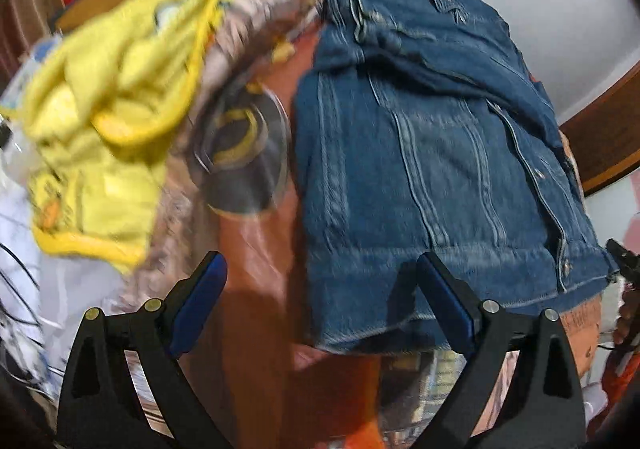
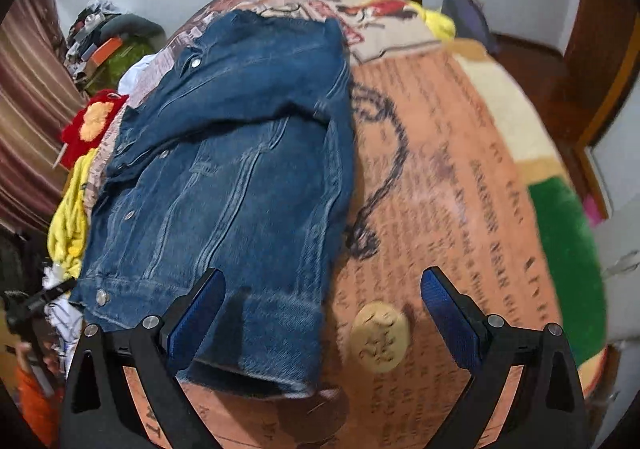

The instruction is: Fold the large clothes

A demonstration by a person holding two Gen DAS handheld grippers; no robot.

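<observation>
**Denim jacket flat on the bed, both claws spread**

A denim jacket (image 2: 224, 185) is seen laid flat on a printed orange bedspread (image 2: 460, 189); the lettering printed on it is too blurred to be read. Left of the jacket, a yellow garment (image 1: 112, 97) is heaped. The left claw (image 1: 320, 301) is held wide open over the jacket's hem, nothing pinched. The right claw (image 2: 322, 313) is likewise spread over the jacket's hem corner, with nothing gripped.
</observation>
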